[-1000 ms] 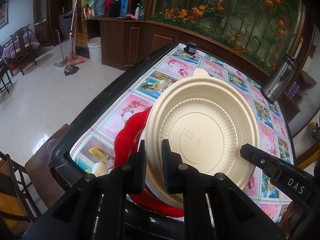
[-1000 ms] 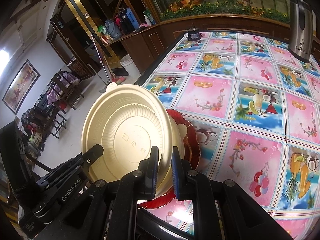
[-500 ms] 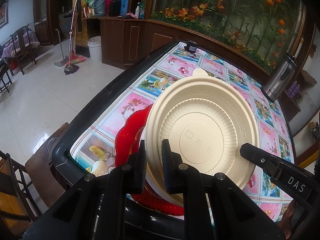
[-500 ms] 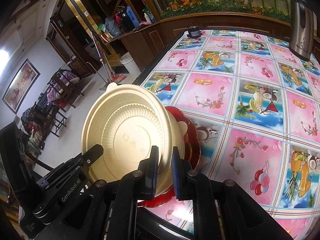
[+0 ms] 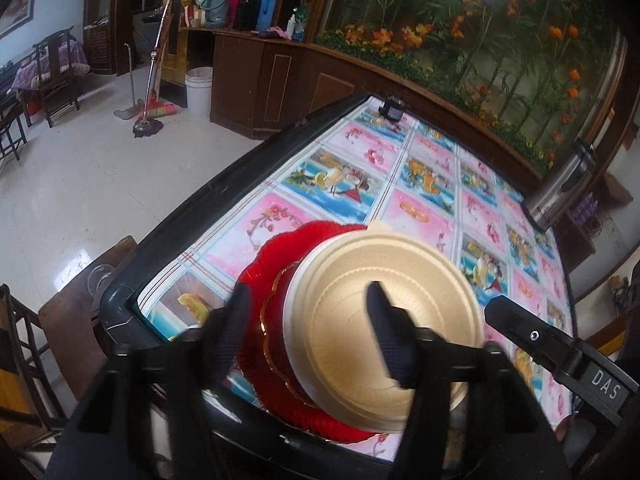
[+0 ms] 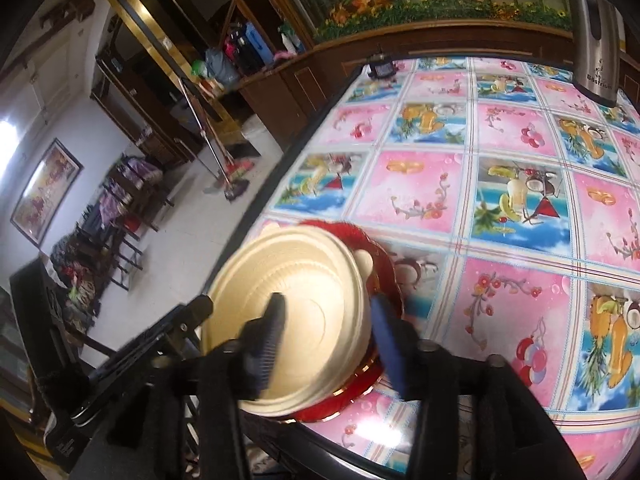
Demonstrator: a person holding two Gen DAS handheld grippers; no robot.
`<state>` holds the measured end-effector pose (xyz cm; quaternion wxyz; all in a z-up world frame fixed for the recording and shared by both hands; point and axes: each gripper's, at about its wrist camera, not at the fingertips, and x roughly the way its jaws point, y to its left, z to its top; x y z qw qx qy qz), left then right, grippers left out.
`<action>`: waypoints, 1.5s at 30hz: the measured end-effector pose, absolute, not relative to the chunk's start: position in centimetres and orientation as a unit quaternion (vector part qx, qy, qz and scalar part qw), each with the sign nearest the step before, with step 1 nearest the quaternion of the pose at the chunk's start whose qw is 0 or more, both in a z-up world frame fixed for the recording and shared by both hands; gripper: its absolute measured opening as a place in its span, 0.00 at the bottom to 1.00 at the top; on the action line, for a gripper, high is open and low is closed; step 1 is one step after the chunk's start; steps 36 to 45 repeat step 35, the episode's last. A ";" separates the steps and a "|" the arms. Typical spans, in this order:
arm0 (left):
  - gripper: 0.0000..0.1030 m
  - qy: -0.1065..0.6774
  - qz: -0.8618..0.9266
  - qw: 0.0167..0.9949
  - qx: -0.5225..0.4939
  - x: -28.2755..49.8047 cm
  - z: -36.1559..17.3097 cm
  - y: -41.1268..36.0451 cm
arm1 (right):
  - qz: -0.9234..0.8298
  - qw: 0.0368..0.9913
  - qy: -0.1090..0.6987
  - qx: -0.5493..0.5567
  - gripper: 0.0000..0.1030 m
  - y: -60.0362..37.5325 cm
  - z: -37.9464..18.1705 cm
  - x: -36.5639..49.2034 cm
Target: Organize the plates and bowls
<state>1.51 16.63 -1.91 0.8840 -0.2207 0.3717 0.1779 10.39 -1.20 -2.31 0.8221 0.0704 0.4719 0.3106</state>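
Observation:
A cream ribbed bowl (image 5: pixel 340 320) (image 6: pixel 292 268) lies on a stack of red scalloped plates (image 5: pixel 276 256) (image 6: pixel 386 268) at the near corner of the table (image 5: pixel 420 208). My left gripper (image 5: pixel 308 296) straddles the bowl's left rim. Its jaws are opening and the pads stand clear of the rim. My right gripper (image 6: pixel 328 306) straddles the bowl's right side, its jaws also opening and off the bowl. Each view shows the other gripper at the bowl's far side: the right one (image 5: pixel 560 356), the left one (image 6: pixel 160 340).
The table wears a pink and blue fruit-print cloth (image 6: pixel 480 184). A steel thermos jug (image 5: pixel 560 192) (image 6: pixel 596 32) stands at the far right, a small dark object (image 5: pixel 394 108) at the far edge. A wooden chair (image 5: pixel 76 320) stands by the near left corner.
Both grippers were shut on the tilted bowl's rim; now both have spread wide. The bowl has dropped flat onto the red plates.

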 end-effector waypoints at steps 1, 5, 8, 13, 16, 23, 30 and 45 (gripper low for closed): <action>0.71 0.364 0.181 0.886 -0.221 1.4 -1.7 16.7 | 0.310 0.825 0.467 0.075 0.69 -1.4 -2.1 10.4; 0.74 0.341 0.188 0.901 -0.193 0.5 -0.6 15.7 | 0.329 0.827 0.446 0.094 0.85 -2.1 -1.2 10.1; 0.80 0.338 0.175 0.911 -0.157 -0.3 -0.4 14.0 | 0.338 0.837 0.426 0.063 0.99 -2.6 -0.4 9.3; 0.82 0.360 0.158 0.914 -0.102 -1.1 -1.2 11.2 | 0.341 0.851 0.398 -0.031 1.00 -4.3 0.1 7.4; 0.82 0.369 0.147 0.912 -0.107 -1.6 -1.8 10.3 | 0.333 0.856 0.392 -0.050 1.00 -5.9 -0.4 6.7; 0.82 0.394 0.144 0.904 -0.087 -1.6 -2.5 8.7 | 0.310 0.860 0.399 -0.069 1.00 -9.0 -2.0 6.2; 1.00 0.410 0.121 0.900 -0.090 -1.0 -3.3 8.3 | 0.317 0.856 0.402 -0.077 1.00 -8.9 -2.8 5.9; 1.00 0.390 0.131 0.908 -0.082 -1.5 -2.7 8.3 | 0.320 0.853 0.405 -0.077 1.00 -8.5 -3.0 5.9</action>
